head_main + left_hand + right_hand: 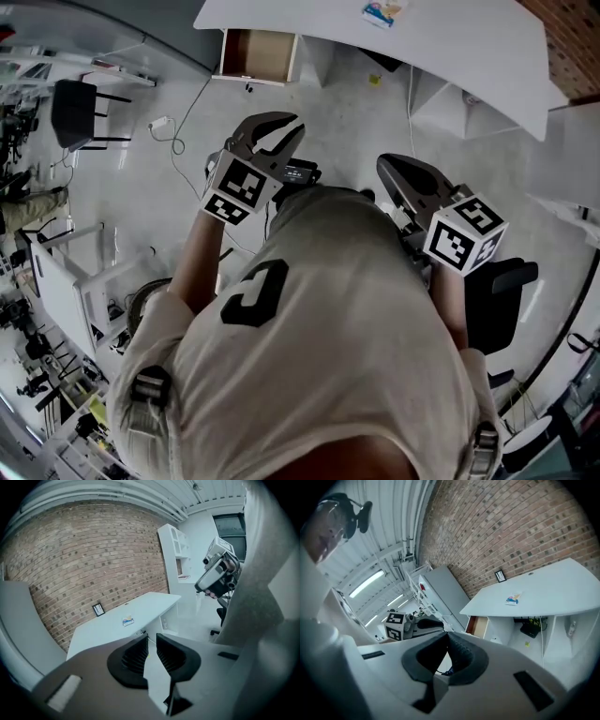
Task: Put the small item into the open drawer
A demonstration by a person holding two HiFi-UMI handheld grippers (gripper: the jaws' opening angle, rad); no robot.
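One small item [382, 11] lies well beyond both hand-held grippers [275, 131] [398, 173].

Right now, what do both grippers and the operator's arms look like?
Left gripper and right gripper: dark curved jaws with ribbed black pads, each carrying a white cube of black square markers. Person wears a pale short-sleeved shirt with a dark mark on it.

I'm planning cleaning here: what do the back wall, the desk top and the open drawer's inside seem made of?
Wall: bare red-brown brick, matte, mortar lines visible.
Desk top: smooth white board, probably laminate or paint.
Drawer: brownish inside, likely bare wood or fibreboard; grain too small to tell.
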